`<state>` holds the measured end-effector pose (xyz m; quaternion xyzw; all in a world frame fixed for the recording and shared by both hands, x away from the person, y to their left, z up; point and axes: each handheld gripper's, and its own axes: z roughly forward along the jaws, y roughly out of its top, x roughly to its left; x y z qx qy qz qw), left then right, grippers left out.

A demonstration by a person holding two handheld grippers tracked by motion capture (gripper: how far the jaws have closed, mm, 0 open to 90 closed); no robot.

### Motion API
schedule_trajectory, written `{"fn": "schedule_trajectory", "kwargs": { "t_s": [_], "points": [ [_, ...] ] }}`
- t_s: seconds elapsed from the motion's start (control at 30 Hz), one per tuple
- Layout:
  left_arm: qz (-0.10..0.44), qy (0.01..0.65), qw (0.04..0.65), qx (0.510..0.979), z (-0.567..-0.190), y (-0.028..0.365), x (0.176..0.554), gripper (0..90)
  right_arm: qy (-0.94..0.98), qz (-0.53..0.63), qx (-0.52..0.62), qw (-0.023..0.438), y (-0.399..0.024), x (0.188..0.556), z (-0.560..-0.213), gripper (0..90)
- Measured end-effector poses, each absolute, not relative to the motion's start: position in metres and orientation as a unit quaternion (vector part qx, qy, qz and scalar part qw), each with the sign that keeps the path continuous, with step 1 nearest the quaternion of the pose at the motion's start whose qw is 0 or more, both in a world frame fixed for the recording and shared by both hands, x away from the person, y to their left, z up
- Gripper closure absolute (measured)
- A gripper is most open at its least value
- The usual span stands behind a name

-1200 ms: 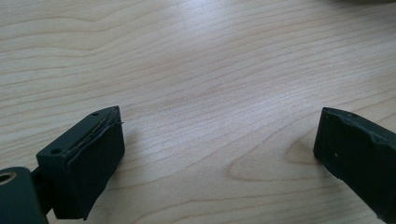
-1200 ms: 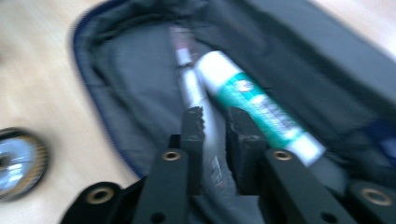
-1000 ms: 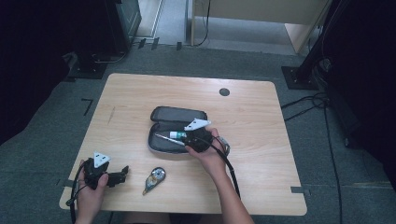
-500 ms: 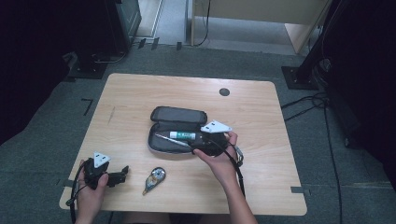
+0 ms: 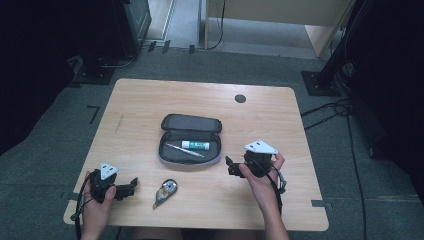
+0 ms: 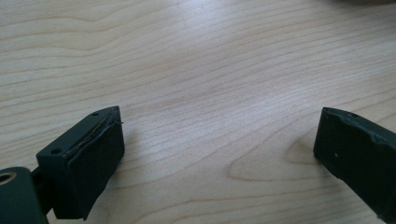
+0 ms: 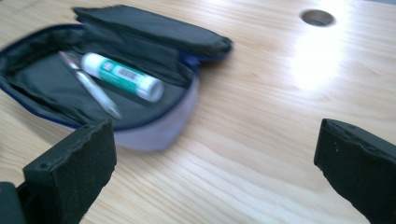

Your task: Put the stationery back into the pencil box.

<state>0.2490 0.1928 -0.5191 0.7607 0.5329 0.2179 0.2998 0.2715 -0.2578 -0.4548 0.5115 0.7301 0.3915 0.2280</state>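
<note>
A dark zip case (image 5: 190, 121) lies open in the middle of the table, holding a white and green glue stick (image 5: 195, 145) and a silver pen (image 5: 184, 150). My right gripper (image 5: 229, 166) hovers just right of the case, pointing left at it. Its jaws have just been opening and now stand wide with nothing between them. From the right gripper view (image 7: 215, 158) the case (image 7: 154, 28), the glue stick (image 7: 122, 77) and the pen (image 7: 91, 86) lie ahead to the left. My left gripper (image 5: 133, 188) rests open at the front left, over bare wood (image 6: 217, 158).
A small teardrop-shaped dispenser (image 5: 165, 191) lies near the front edge between the two hands. A round cable hole (image 5: 240, 98) sits at the table's far side, also seen from the right gripper (image 7: 317, 17). Dark stands and cables surround the table on the floor.
My right gripper has let go of the glue stick inside the case, opened, and drawn back to the right. The left hand has stayed put.
</note>
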Motion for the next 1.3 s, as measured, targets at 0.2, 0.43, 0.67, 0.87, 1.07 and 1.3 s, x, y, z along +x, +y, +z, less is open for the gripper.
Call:
{"fn": "schedule_trajectory", "kwargs": {
  "t_s": [0.2, 0.43, 0.67, 0.87, 1.07, 1.3],
  "points": [
    [0.218, 0.533, 0.300, 0.760, -0.519, 0.193, 0.249, 2.1, 0.719, 0.375, 0.536, 0.236, -0.285, 0.261, -0.466, 0.0],
    [0.218, 0.533, 0.300, 0.761, -0.519, 0.193, 0.249, 2.1, 0.711, 0.356, 0.556, 0.245, -0.310, 0.252, -0.479, 0.0],
    [0.218, 0.533, 0.300, 0.761, -0.519, 0.193, 0.249, 2.1, 0.706, 0.341, 0.569, 0.250, -0.328, 0.243, -0.487, 0.0],
    [0.218, 0.533, 0.300, 0.761, -0.519, 0.193, 0.249, 2.1, 0.703, 0.329, 0.579, 0.250, -0.341, 0.235, -0.496, 0.0],
    [0.218, 0.533, 0.300, 0.760, -0.519, 0.193, 0.249, 2.1, 0.696, 0.322, 0.590, 0.253, -0.354, 0.228, -0.502, 0.0],
    [0.218, 0.533, 0.300, 0.761, -0.519, 0.193, 0.249, 2.1, 0.694, 0.301, 0.603, 0.254, -0.368, 0.220, -0.514, 0.0]
  ]
}}
